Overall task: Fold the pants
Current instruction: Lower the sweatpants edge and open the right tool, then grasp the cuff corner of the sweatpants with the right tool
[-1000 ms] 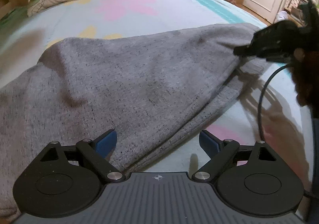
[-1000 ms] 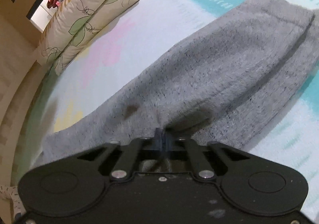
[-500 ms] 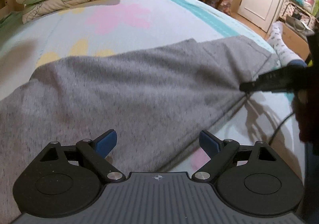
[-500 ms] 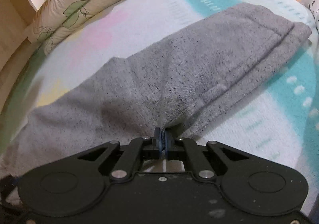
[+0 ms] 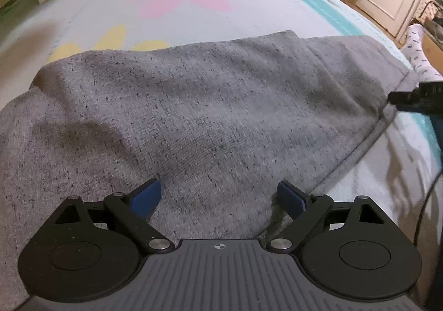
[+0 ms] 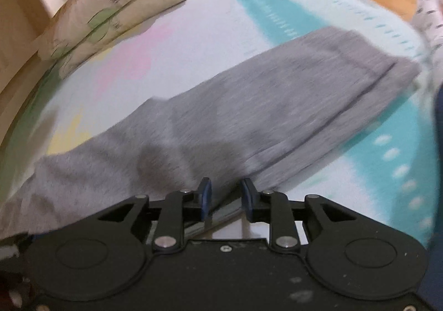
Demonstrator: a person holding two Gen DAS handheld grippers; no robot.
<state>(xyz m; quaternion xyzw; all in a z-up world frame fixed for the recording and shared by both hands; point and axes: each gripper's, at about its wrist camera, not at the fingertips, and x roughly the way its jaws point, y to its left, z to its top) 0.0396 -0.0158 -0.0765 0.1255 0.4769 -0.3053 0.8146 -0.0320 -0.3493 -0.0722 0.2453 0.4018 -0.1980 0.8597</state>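
Note:
Grey speckled pants (image 5: 210,106) lie folded lengthwise across the bed, one layer over the other, the hem end at the right. My left gripper (image 5: 218,197) hovers open just over the near part of the cloth, nothing between its blue pads. In the right wrist view the same pants (image 6: 249,106) stretch from lower left to upper right. My right gripper (image 6: 225,196) is opening its jaws; the cloth's near edge lies in the gap, and the pads do not press on it. The right gripper's black tip (image 5: 415,96) shows in the left wrist view beside the hem.
The bed sheet (image 5: 180,6) is pale with pink and yellow flowers and a teal stripe (image 6: 257,6). Pillows (image 6: 116,9) are stacked at the head. A socked foot (image 5: 418,50) stands past the bed's right edge. A black cable (image 5: 426,200) hangs at right.
The right gripper was shut on the pants' edge and has now spread its jaws, letting the cloth drop flat. The left gripper moved lower over the cloth, still open.

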